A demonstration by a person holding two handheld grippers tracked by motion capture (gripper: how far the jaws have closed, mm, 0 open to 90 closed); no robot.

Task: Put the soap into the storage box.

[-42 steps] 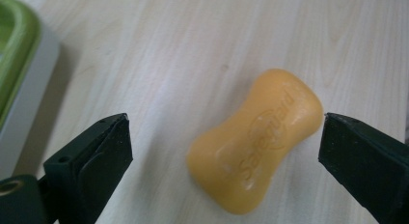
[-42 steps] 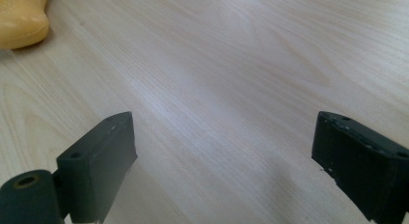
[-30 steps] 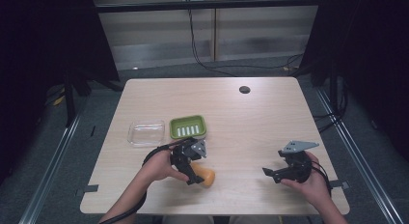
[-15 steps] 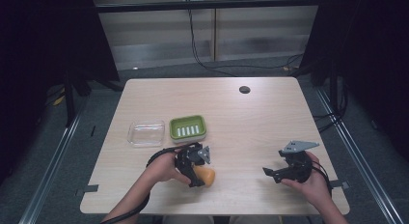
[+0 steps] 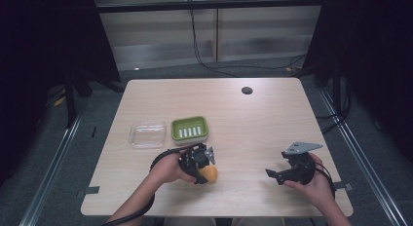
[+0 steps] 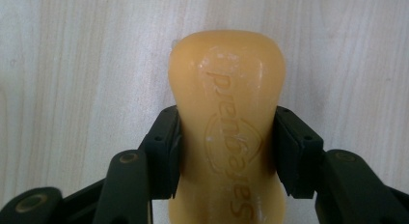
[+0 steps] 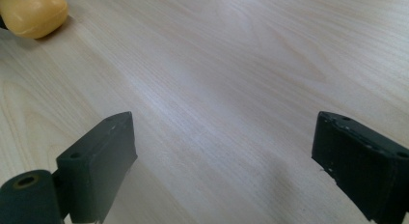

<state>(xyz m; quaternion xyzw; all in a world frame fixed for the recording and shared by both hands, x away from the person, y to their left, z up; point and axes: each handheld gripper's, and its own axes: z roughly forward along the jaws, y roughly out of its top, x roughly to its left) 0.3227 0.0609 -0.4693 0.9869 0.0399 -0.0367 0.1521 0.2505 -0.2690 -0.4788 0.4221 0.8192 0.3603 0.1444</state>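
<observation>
An orange bar of soap with embossed lettering sits between the jaws of my left gripper, which is shut on its narrow waist. Seen from above, that gripper holds the soap low over the near middle of the table. A green soap dish with slots stands just beyond it. My right gripper rests at the near right, pointing left, and in its own view it is open over bare wood. The soap lies far off at that view's upper left.
A clear plastic lid or tray lies left of the green dish. The light wooden table has a dark round grommet near its far edge. Cables trail on the floor behind the table.
My left gripper has shifted slightly right and toward the near edge with the soap in it. The right gripper has stayed put.
</observation>
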